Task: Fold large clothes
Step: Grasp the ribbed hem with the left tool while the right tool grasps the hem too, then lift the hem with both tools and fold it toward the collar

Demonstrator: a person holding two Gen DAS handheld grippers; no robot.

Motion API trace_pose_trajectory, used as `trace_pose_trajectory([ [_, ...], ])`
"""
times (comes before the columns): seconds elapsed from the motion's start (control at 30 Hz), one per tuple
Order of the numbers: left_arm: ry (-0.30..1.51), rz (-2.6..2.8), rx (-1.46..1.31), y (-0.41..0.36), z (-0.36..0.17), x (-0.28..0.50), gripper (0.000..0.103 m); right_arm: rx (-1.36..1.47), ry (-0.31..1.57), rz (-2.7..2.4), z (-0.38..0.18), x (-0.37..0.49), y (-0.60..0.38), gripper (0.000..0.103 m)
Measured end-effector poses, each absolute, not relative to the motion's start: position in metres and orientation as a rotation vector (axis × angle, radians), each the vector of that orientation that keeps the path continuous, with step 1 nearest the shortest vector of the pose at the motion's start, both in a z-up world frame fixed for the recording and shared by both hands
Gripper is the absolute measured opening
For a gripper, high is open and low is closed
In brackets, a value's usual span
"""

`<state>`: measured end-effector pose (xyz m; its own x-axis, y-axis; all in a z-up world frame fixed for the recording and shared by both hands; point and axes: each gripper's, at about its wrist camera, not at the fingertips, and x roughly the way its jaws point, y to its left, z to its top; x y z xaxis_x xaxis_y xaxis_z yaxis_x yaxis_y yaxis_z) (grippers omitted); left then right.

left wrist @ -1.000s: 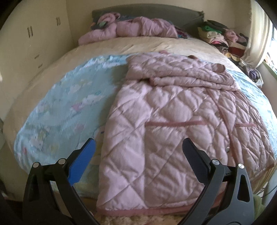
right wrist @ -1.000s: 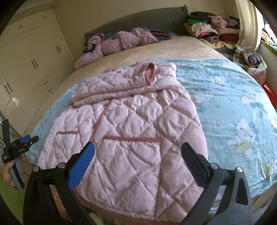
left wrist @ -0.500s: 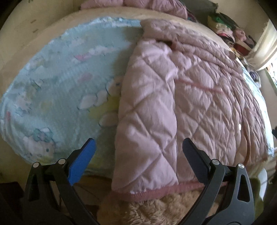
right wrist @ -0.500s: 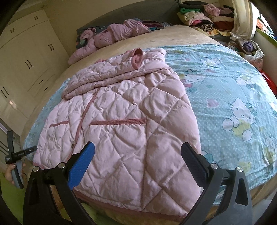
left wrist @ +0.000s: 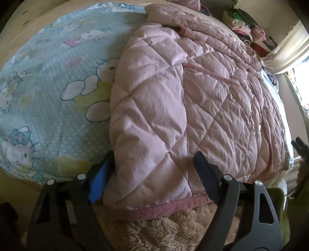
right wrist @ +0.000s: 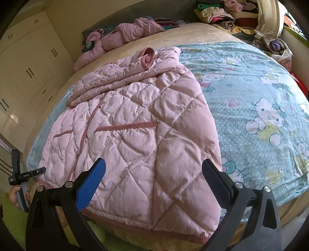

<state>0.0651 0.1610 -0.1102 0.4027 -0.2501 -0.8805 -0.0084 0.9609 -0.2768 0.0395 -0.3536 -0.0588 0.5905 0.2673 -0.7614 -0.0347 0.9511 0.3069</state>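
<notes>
1. My left gripper [left wrist: 152, 168] is spread wide, its two fingers straddling the near left corner of the coat [left wrist: 193, 100]. The blue-padded finger [left wrist: 100, 179] is tucked against the coat's side edge; the black finger [left wrist: 206, 173] lies over the quilting near the hem. The fabric sits between them, not pinched.
2. My right gripper [right wrist: 154, 177] is also spread, held over the coat's [right wrist: 135, 139] near right part, above the hem. Whether its fingers touch the fabric I cannot tell.
3. The coat is pink and quilted, spread front-up on the blanket [right wrist: 260, 108], with its ribbed hem [left wrist: 164, 208] at the near edge of the bed and hanging slightly over it.
4. Its sleeves are folded across the chest at the far end, one cuff [right wrist: 147, 57] curled open on top.
5. Two trimmed pocket slits show on the front; the one nearer my right gripper [right wrist: 125, 126] runs roughly level with the hem.
6. The blanket is light blue with cartoon cats and lies over a beige bed [right wrist: 173, 32].
7. A fuzzy cream rug [left wrist: 173, 231] lies below the hem, under my left gripper.
8. Another pink garment [right wrist: 123, 36] lies bunched at the head of the bed, well apart from the coat.
9. Stacked clothes [right wrist: 218, 13] sit at the far right corner; a wardrobe [right wrist: 25, 63] stands on the left.
</notes>
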Motion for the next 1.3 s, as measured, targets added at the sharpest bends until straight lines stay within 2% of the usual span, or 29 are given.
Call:
trace_pose_trajectory([
  [0.17, 1.148, -0.162, -0.292, 0.163, -0.112, 0.066, 0.047, 0.296, 0.972, 0.193, -0.072, 0.035, -0.356, 0.099],
  [0.23, 1.127, -0.181, -0.292, 0.159, -0.107, 0.064, 0.029, 0.297, 0.991, 0.193, -0.078, 0.033, -0.357, 0.099],
  [0.33, 1.094, -0.192, -0.263, 0.151, -0.096, 0.062, 0.017, 0.285, 1.002, 0.199, -0.081, 0.029, -0.358, 0.099],
  [0.57, 0.993, -0.216, -0.278, 0.15, -0.059, 0.06, 0.013, 0.285, 0.997, 0.138, -0.08, 0.017, -0.378, 0.099],
  [0.83, 0.911, -0.229, -0.278, 0.148, -0.027, 0.066, 0.013, 0.425, 1.125, 0.207, -0.115, 0.015, -0.392, 0.098],
  [0.9, 0.919, -0.225, -0.268, 0.148, -0.03, 0.067, 0.013, 0.45, 1.123, 0.23, -0.12, 0.012, -0.391, 0.084],
  [0.97, 0.931, -0.22, -0.268, 0.15, -0.035, 0.068, 0.013, 0.425, 1.116, 0.217, -0.12, 0.009, -0.391, 0.064],
  [1.0, 0.938, -0.218, -0.27, 0.152, -0.039, 0.068, 0.013, 0.427, 1.109, 0.227, -0.119, 0.007, -0.391, 0.06],
  [1.17, 0.975, -0.198, -0.274, 0.158, -0.058, 0.065, 0.015, 0.378, 1.062, 0.285, -0.106, -0.002, -0.386, 0.026],
  [1.3, 1.006, -0.189, -0.27, 0.161, -0.071, 0.063, 0.019, 0.365, 0.976, 0.347, -0.08, -0.005, -0.382, 0.019],
])
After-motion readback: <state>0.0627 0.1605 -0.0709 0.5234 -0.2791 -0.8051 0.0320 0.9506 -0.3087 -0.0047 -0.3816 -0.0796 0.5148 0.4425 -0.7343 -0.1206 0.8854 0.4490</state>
